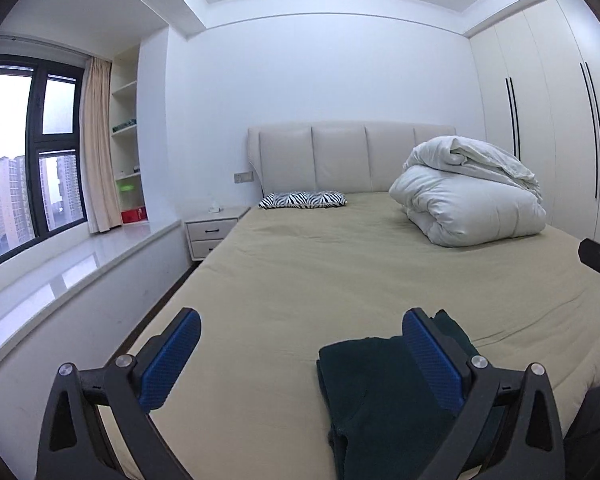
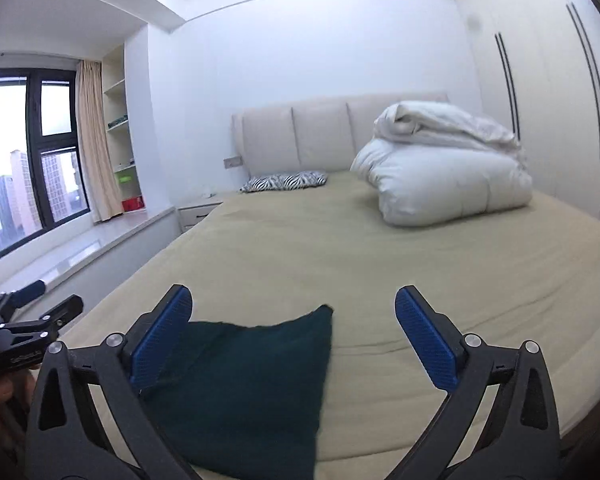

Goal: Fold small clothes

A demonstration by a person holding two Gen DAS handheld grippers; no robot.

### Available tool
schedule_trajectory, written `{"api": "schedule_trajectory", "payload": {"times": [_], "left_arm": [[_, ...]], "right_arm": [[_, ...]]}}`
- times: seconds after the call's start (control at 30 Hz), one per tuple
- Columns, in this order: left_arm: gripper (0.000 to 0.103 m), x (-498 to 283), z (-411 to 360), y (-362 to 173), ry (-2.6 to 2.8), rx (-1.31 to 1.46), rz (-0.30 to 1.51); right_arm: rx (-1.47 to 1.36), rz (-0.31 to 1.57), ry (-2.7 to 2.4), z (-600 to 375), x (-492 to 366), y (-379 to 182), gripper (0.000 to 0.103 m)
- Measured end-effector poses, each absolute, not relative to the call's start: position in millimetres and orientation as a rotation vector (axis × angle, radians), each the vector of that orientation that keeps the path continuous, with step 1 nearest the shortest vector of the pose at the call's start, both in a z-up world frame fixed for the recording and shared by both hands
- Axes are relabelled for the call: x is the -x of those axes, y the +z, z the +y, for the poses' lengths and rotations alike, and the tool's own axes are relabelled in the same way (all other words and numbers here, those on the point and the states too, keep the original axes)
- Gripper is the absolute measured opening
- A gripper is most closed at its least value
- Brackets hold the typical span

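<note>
- Left gripper (image 1: 300, 356): jaws spread wide, blue pads bare, nothing between them. It is held above the bed (image 1: 300, 264).
- Right gripper (image 2: 292, 336): jaws likewise spread wide, pads clear of the cloth, nothing gripped.
- Garment (image 1: 376, 408): dark green, lies flat on the near end of the bed, close to its foot edge. It is folded; layered edges show along its left side in the left wrist view.
- Long axis: runs from the foot edge toward the headboard (image 1: 340, 156). In the right wrist view the garment (image 2: 252, 384) tapers to a corner that points toward the headboard.
- Surface: matte, soft-looking, without print; a few shallow creases. The kind of garment cannot be told.
- Bed sheet: tan, lightly wrinkled around the garment.
- Far right: a white duvet (image 1: 472, 196), bundled, well apart from the garment.
- Far left, at the headboard: a zebra-striped pillow (image 1: 304, 200).
</note>
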State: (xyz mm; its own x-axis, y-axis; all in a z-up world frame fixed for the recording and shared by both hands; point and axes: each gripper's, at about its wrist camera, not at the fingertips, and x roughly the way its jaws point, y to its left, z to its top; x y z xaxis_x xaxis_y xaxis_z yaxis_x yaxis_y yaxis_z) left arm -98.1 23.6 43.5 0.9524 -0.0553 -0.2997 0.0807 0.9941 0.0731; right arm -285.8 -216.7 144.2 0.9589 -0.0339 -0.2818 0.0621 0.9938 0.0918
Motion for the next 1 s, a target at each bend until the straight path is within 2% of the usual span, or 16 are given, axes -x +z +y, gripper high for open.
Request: {"api": "schedule_trajectory", "payload": {"times": [0.17, 0.3, 0.57, 0.77, 1.0], "left_arm": [[0.103, 96.7, 23.6, 64.5, -0.070, -0.053, 0.395], [0.103, 88.4, 16.8, 48.7, -0.049, -0.072, 0.495], [0.103, 60.5, 6.6, -25.4, -0.061, -0.042, 0.802], [0.103, 58.6, 9.4, -45.3, -0.059, -0.017, 0.864], [0.103, 59.5, 13.7, -47.1, -0.065, -0.011, 0.884]], "right_arm": [[-0.112, 0.278, -0.024, -218.8, 311.5, 174.7, 0.103], [-0.232, 0.425, 0.038, -223.7, 301.9, 174.1, 0.103], [-0.190, 0.716, -0.075, -214.3, 278.8, 114.8, 0.103], [-0.199, 0.828, -0.082, -208.1, 264.4, 72.2, 0.103], [-0.200, 0.871, -0.095, -205.6, 245.4, 45.2, 0.103]]}}
